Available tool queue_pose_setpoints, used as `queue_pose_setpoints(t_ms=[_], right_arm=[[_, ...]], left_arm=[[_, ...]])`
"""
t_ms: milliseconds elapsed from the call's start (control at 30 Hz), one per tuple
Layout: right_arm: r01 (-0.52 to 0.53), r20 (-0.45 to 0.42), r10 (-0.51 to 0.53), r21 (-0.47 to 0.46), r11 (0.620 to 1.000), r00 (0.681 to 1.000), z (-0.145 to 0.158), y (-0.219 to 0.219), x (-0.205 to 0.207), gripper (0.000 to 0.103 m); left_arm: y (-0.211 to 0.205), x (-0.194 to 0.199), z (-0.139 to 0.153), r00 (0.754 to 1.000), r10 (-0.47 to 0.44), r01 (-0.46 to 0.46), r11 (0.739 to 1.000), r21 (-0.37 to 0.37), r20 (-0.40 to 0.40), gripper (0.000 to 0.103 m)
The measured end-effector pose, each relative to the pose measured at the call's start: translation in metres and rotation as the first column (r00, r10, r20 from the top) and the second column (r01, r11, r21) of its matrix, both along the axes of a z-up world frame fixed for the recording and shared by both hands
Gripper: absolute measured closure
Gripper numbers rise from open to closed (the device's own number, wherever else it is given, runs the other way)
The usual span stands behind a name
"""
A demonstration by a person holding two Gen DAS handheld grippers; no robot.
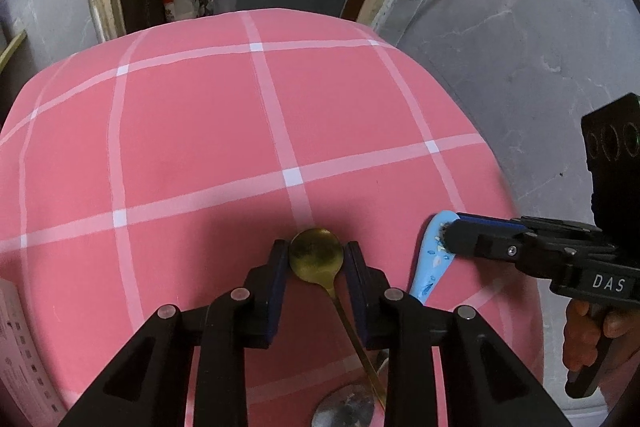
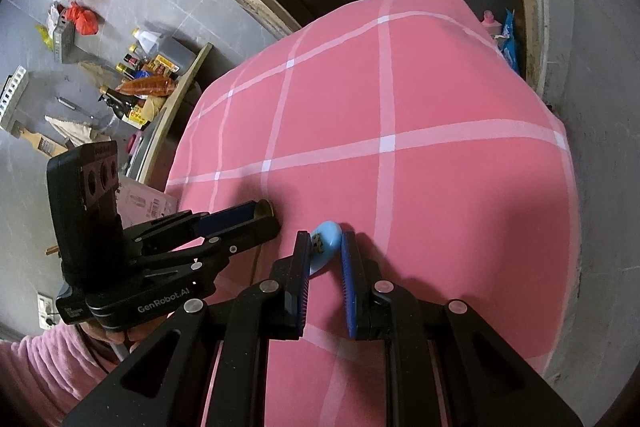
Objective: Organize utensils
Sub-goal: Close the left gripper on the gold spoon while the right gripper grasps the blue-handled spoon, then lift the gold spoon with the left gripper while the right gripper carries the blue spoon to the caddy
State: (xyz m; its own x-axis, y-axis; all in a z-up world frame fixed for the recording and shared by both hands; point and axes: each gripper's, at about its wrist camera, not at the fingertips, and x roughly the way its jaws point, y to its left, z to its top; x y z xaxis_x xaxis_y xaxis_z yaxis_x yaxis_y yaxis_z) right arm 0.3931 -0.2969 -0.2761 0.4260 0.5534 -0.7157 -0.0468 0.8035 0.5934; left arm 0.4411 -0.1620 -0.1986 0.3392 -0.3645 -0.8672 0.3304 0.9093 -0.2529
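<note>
A gold spoon [image 1: 317, 255] lies between the fingers of my left gripper [image 1: 316, 251], which is shut on its bowl; the handle runs back to the lower right. A light blue ceramic spoon [image 1: 434, 259] with a painted pattern sits at the right, and my right gripper [image 1: 448, 239] is shut on its bowl. In the right wrist view the blue spoon [image 2: 325, 243] is pinched between the right gripper's [image 2: 325, 241] blue pads, and the left gripper [image 2: 260, 213] shows at the left. All sit over the pink checked cloth [image 1: 200, 147].
A silver spoon bowl [image 1: 344, 409] lies near the front edge of the cloth-covered table [image 2: 440, 87]. A printed card [image 1: 20, 339] is at the left edge. Bottles and bags [image 2: 140, 87] clutter the grey floor beyond the table.
</note>
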Motion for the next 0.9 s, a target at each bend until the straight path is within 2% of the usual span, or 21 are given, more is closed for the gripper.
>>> queue_pose_setpoints(t_ms=[167, 367, 500, 633, 900], right_arm=[[0.010, 0.042, -0.010, 0.001, 1.000, 0.999, 0.007, -0.003, -0.011, 0.091], [0.017, 0.159, -0.019, 0.017, 1.000, 0.987, 0.029, -0.001, -0.030, 0.094], [0.023, 0.229, -0.024, 0.004, 1.000, 0.973, 0.050, 0.002, -0.043, 0.095], [0.046, 0.293, -0.043, -0.004, 0.999, 0.955, 0.076, 0.004, -0.056, 0.096], [0.091, 0.378, -0.061, -0.061, 0.994, 0.924, 0.113, 0.012, -0.071, 0.096]], left_arm=[[0.004, -0.010, 0.002, 0.999, 0.029, -0.029, 1.000, 0.007, 0.024, 0.077], [0.006, -0.028, 0.023, 0.990, 0.036, -0.040, 0.999, 0.024, 0.138, 0.077], [0.009, -0.043, 0.042, 0.968, 0.048, -0.063, 0.996, 0.055, 0.246, 0.077], [0.015, -0.054, 0.060, 0.939, 0.085, -0.108, 0.993, 0.052, 0.333, 0.077], [0.025, -0.060, 0.090, 0.888, 0.159, -0.185, 0.983, 0.019, 0.432, 0.077]])
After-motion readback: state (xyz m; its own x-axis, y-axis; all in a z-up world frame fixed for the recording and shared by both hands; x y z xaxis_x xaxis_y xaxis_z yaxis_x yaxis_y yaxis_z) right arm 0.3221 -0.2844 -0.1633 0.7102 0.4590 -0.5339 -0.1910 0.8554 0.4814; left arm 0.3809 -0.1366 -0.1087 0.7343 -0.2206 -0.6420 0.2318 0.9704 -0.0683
